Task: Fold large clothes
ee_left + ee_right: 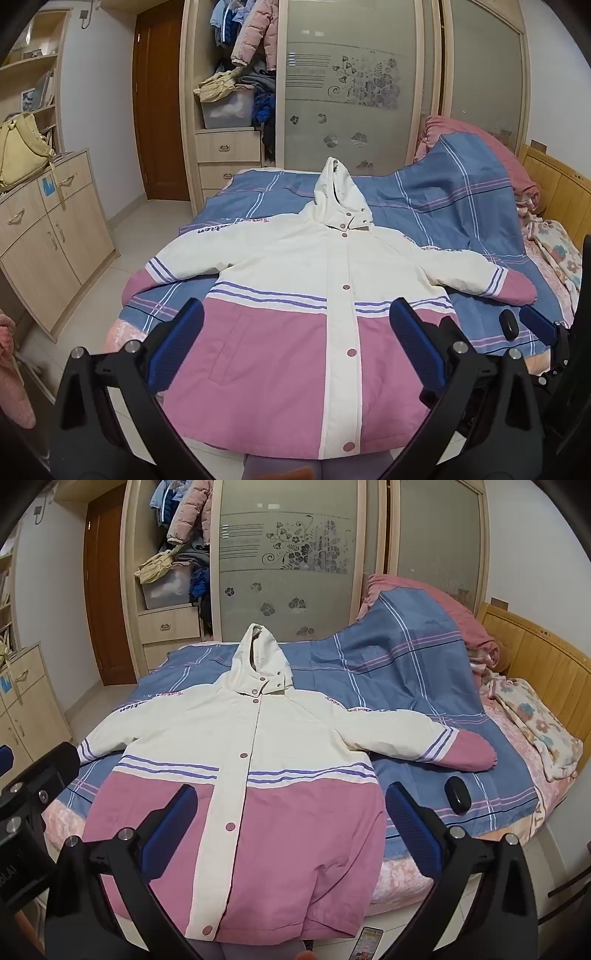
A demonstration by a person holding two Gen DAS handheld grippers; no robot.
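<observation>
A cream and pink hooded jacket point(295, 295) lies face up and spread flat on the bed, sleeves out to both sides, hood pointing away, hem hanging over the near edge. It also shows in the right wrist view point(240, 775). My left gripper point(295, 332) is open and empty, hovering over the pink lower half. My right gripper point(288, 812) is open and empty, above the jacket's lower right part. The right gripper's fingers point(535, 325) show at the right edge of the left wrist view.
The bed has a blue plaid cover point(406, 672) and a wooden headboard point(535, 653) at right. A small black case point(457, 795) lies beside the jacket's right sleeve. A floral blanket point(535, 723) is bunched at right. Wardrobe point(351, 92), cabinet point(48, 229) and door stand beyond.
</observation>
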